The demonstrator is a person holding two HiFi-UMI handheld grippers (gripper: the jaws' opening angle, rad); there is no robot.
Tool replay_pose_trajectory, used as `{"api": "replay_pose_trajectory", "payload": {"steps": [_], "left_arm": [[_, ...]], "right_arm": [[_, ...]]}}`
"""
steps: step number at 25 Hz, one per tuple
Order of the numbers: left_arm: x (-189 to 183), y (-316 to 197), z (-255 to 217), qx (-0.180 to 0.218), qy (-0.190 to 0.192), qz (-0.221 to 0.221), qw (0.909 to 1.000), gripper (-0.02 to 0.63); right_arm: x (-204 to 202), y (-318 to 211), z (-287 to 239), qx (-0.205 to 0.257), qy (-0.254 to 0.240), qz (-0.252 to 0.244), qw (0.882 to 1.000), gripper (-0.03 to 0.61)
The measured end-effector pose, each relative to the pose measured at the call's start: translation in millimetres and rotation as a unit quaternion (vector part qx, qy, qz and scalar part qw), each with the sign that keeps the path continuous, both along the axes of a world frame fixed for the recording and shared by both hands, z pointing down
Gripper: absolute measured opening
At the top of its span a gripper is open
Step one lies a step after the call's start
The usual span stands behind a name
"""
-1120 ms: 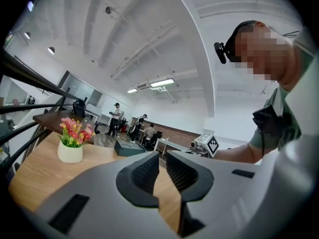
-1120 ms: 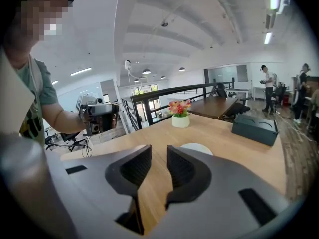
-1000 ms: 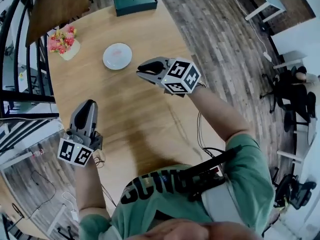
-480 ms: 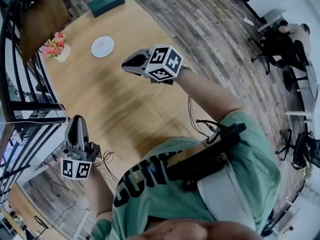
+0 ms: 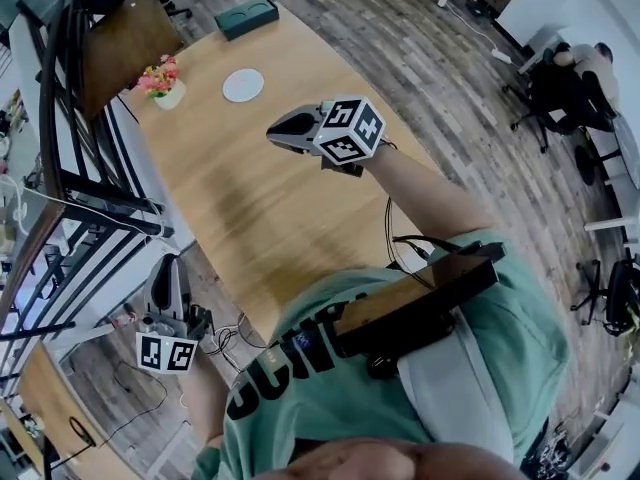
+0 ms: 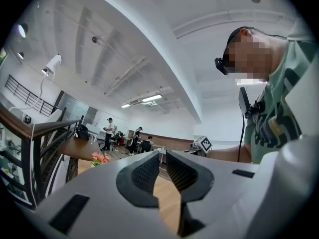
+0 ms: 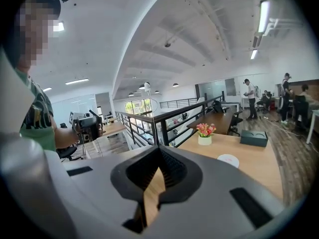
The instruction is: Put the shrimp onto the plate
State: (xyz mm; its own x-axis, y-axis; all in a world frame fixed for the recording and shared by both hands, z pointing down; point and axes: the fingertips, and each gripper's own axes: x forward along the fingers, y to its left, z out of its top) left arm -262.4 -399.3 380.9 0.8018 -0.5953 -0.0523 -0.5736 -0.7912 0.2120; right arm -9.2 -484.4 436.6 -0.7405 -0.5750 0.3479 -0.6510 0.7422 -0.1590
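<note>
A small white plate (image 5: 243, 85) lies at the far end of the wooden table (image 5: 250, 198); in the right gripper view the plate (image 7: 228, 160) shows a faint pink patch, too small to make out. No shrimp is plain in any view. My right gripper (image 5: 272, 130) hovers over the table's middle, well short of the plate, shut with nothing between its pads (image 7: 159, 153). My left gripper (image 5: 170, 261) hangs off the table's left edge above the floor, its fingers together and empty (image 6: 163, 154).
A pot of pink flowers (image 5: 160, 80) and a dark green box (image 5: 249, 15) stand beyond the plate. A black railing (image 5: 90, 188) runs along the table's left side. Cables (image 5: 225, 338) lie on the floor near my left hand. People stand far off in the room.
Both grippers have drawn back from the plate toward the person and risen. The left one has gone from over the table to beyond its left edge. The plate now looks farther away.
</note>
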Motion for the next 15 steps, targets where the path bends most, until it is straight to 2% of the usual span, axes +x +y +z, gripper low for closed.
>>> {"api": "replay_pose_trajectory", "payload": {"steps": [4, 7, 11, 15], "left_arm": [[-41, 30, -9, 0.003, 0.007, -0.022, 0.9997, 0.049], [-54, 51, -10, 0.002, 0.018, -0.038, 0.9991, 0.049], [-45, 79, -15, 0.006, 0.021, -0.052, 0.9984, 0.049], [-12, 105, -31, 0.021, 0.018, -0.064, 0.9976, 0.049]], "right_arm": [[-22, 29, -20, 0.011, -0.007, -0.003, 1.000, 0.008], [-23, 52, -31, 0.021, -0.015, -0.006, 1.000, 0.008], [-2, 82, -46, 0.035, -0.024, -0.007, 0.999, 0.008], [41, 108, -65, 0.057, -0.036, -0.010, 0.998, 0.008]]}}
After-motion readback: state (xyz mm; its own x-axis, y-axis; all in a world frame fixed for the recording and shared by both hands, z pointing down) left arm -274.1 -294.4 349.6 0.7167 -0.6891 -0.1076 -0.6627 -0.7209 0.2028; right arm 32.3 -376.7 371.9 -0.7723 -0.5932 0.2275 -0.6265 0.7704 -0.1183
